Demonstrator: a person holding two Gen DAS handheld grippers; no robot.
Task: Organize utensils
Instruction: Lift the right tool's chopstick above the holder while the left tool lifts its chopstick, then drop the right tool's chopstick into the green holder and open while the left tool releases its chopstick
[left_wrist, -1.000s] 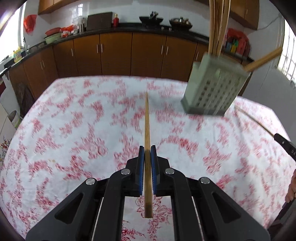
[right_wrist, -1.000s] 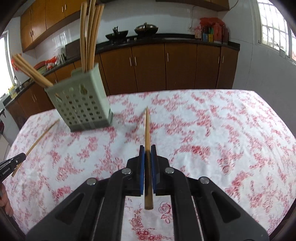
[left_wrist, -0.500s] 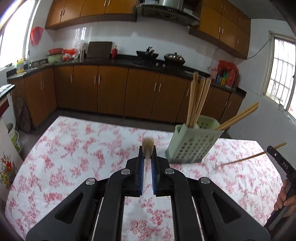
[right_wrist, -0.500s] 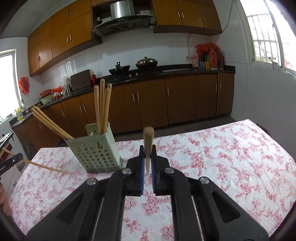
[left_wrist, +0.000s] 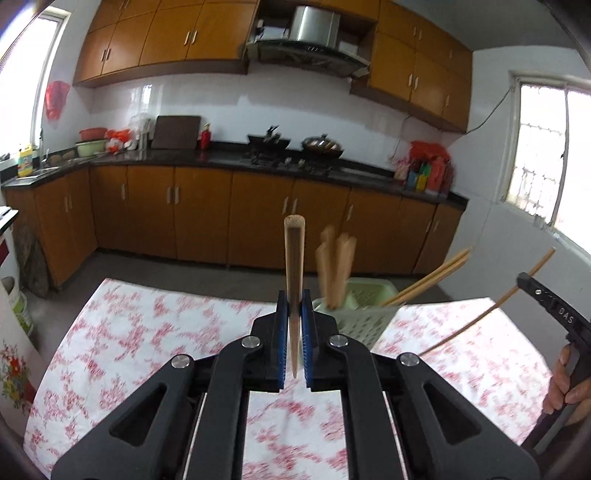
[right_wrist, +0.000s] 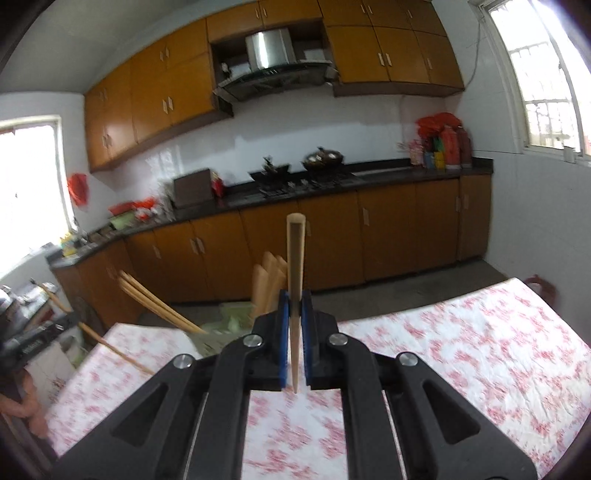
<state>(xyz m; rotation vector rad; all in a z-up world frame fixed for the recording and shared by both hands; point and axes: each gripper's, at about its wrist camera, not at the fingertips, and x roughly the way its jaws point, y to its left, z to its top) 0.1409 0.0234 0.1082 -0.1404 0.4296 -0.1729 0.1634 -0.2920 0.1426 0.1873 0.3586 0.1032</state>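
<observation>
My left gripper (left_wrist: 294, 306) is shut on a wooden chopstick (left_wrist: 294, 266) that points up and away from me. My right gripper (right_wrist: 294, 306) is shut on another wooden chopstick (right_wrist: 295, 266), held the same way. A pale green perforated utensil holder (left_wrist: 364, 310) stands on the table just beyond and right of the left gripper, with several chopsticks (left_wrist: 334, 269) standing in it and two leaning out (left_wrist: 432, 280). In the right wrist view the holder (right_wrist: 221, 326) sits just left of my gripper. The right gripper with its chopstick (left_wrist: 491, 306) shows at the right of the left wrist view.
The table has a white cloth with red flowers (left_wrist: 147, 332), also seen in the right wrist view (right_wrist: 461, 343). Brown kitchen cabinets (left_wrist: 207, 214) and a counter with a stove stand beyond the table's far edge. A window (right_wrist: 535, 74) is at the right.
Both grippers have tilted up from looking down at the table to looking level across the kitchen, still holding their chopsticks. The holder now sits lower and closer to each gripper.
</observation>
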